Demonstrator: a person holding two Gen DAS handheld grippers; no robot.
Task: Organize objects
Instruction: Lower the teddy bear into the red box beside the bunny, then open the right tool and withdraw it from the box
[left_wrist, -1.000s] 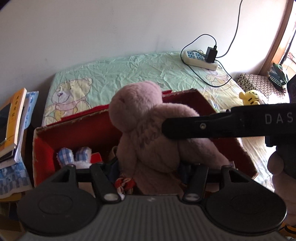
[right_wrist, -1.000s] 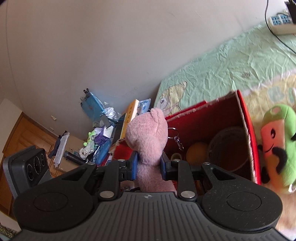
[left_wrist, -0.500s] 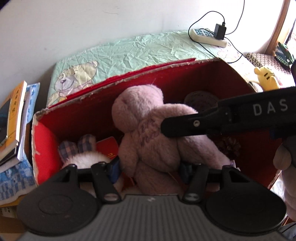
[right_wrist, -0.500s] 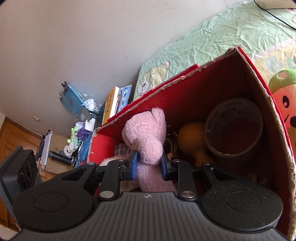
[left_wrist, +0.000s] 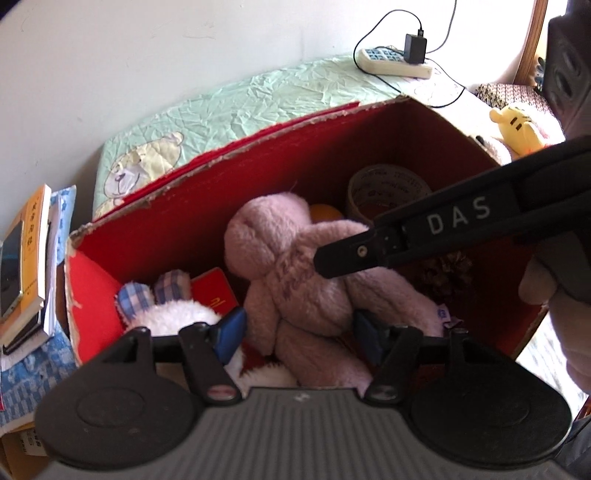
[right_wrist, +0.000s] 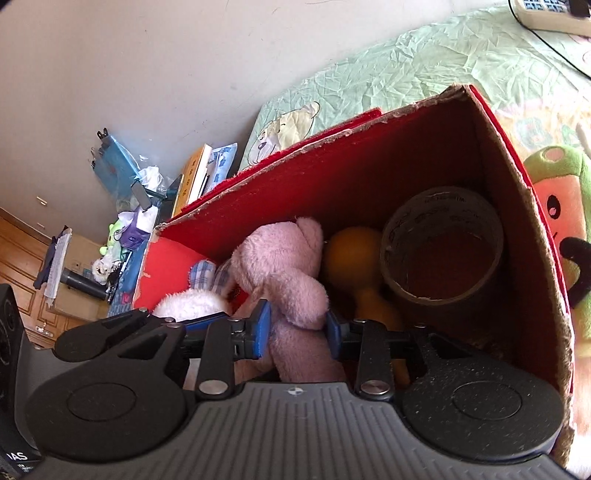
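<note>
A pink plush bear (left_wrist: 295, 266) lies inside the red cardboard box (left_wrist: 258, 147), leaning toward its back wall. My left gripper (left_wrist: 300, 334) reaches down over the box's near side. Its jaws are opening, the bear's legs lie between the blue pads, and a small gap shows at the left pad. My right gripper (right_wrist: 297, 330) is also opening around the bear (right_wrist: 280, 266), its pads no longer squeezing the plush. In the left wrist view the right gripper's black fingers (left_wrist: 443, 229) cross in front of the bear's shoulder.
The box (right_wrist: 332, 136) also holds a brown tape roll (right_wrist: 441, 243), an orange object (right_wrist: 354, 251), a white plush with checked ears (left_wrist: 177, 310) and a pine cone (left_wrist: 447, 273). A green and orange plush (right_wrist: 561, 221) lies outside on the right. Books (left_wrist: 29, 251) are stacked at left; a power strip (left_wrist: 391, 62) lies on the bed.
Both grippers have come down with the bear, from above the box rim to inside it. Both pairs of jaws have spread and the bear now rests among the other things.
</note>
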